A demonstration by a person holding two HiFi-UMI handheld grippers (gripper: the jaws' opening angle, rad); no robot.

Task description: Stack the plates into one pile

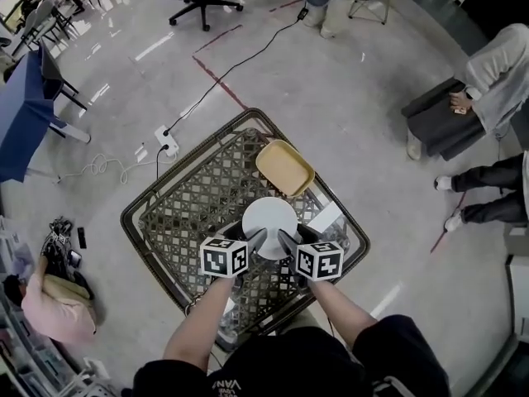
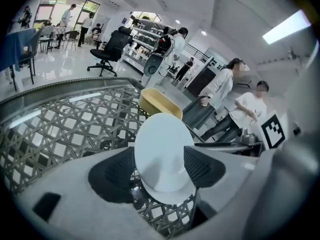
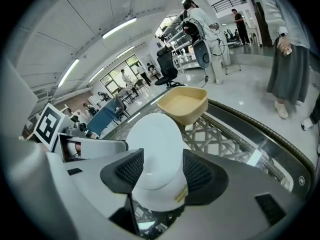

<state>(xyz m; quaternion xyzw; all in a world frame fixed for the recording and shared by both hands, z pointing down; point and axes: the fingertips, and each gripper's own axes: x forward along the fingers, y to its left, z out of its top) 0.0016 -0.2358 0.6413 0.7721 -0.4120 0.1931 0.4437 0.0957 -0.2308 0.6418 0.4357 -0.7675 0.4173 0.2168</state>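
Head cam: high above the table (image 1: 190,205), facing steeply down. The whole tabletop is in frame with floor all round, and left gripper (image 1: 256,240) and right gripper (image 1: 289,241) sit low centre.

Left gripper cam: sits behind its own jaws, low over the tabletop, very close to the white plate (image 2: 162,149). It faces across the top to the yellow dish (image 2: 157,104) and the room beyond.

Right gripper cam: same setup from the other side, just as close on the white plate (image 3: 155,154), yellow dish (image 3: 184,104) beyond.

Shared: all three see white plate, yellow dish and lattice top. Each gripper cam catches the other's cube at frame edge: right cube (image 2: 273,130), left cube (image 3: 47,125).
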